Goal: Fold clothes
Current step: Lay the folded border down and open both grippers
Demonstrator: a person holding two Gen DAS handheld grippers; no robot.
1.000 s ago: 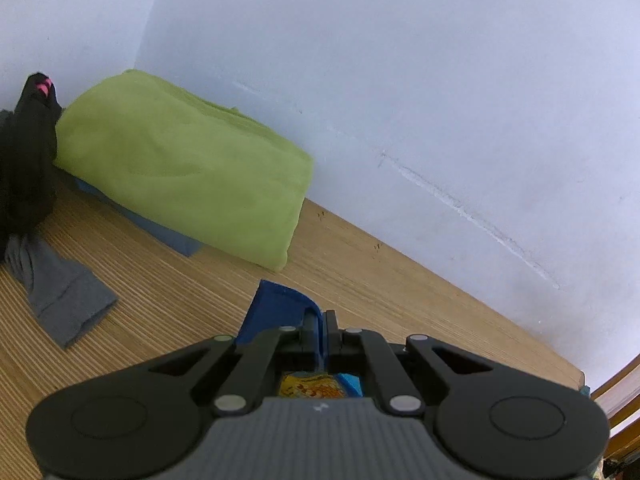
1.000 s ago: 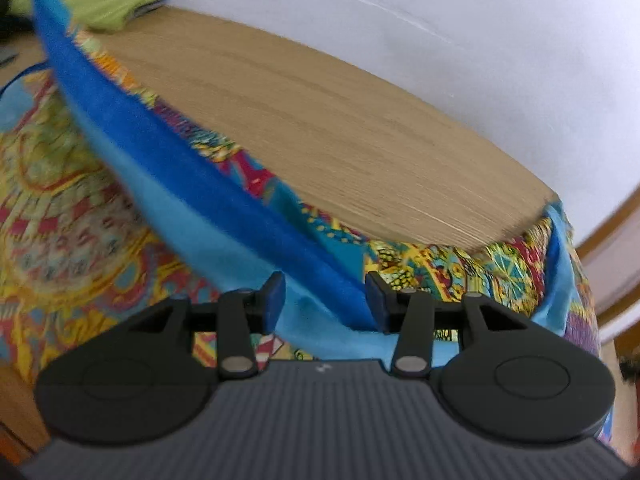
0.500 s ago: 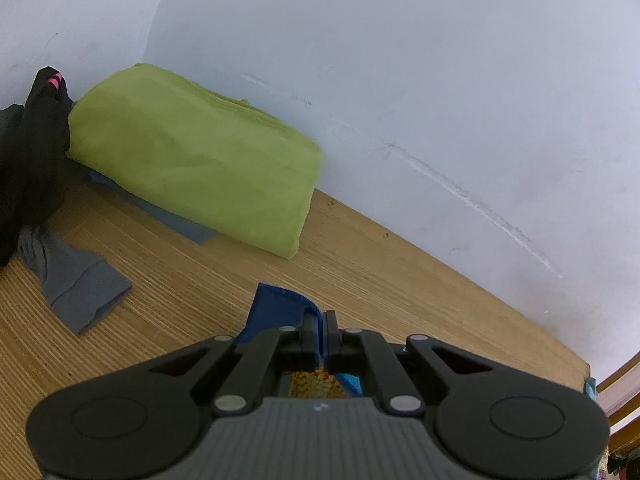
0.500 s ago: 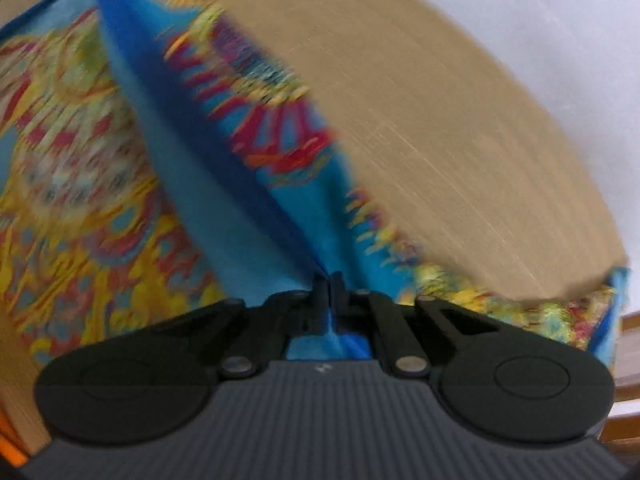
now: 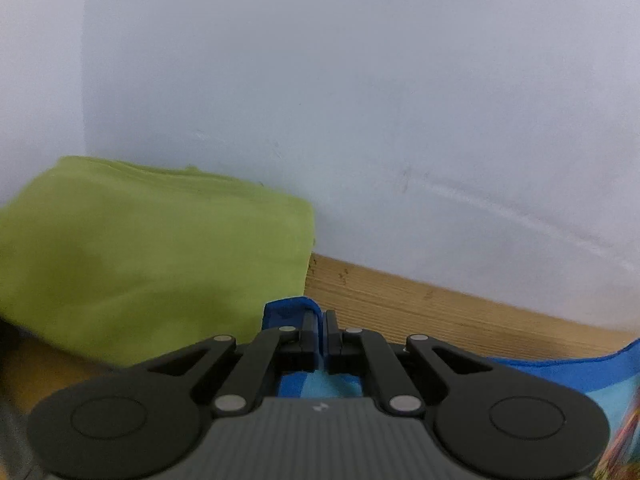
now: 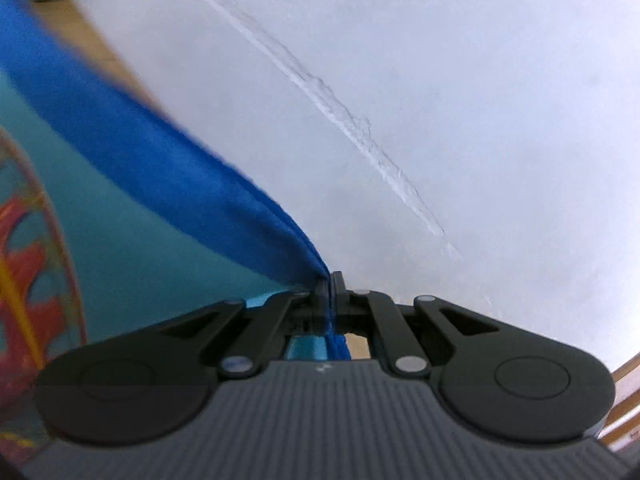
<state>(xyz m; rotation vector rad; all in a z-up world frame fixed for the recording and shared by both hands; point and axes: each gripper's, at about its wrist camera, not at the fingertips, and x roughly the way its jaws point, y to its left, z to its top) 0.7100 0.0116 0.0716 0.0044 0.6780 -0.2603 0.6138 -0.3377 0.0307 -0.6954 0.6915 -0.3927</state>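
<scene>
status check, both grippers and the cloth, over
Left gripper shut on blue hem of patterned cloth. Right gripper shut on same hem, cloth stretched between. Folded green garment close ahead of left; wall near.

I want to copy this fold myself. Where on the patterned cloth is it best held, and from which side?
By the solid blue hem, one pinch at each end, as both grippers do now: left gripper and right gripper are shut on it. The hem is a thicker, straight band, so it likely holds better than the thin print. Come from the near side, fingers pointing toward the wall.
</scene>
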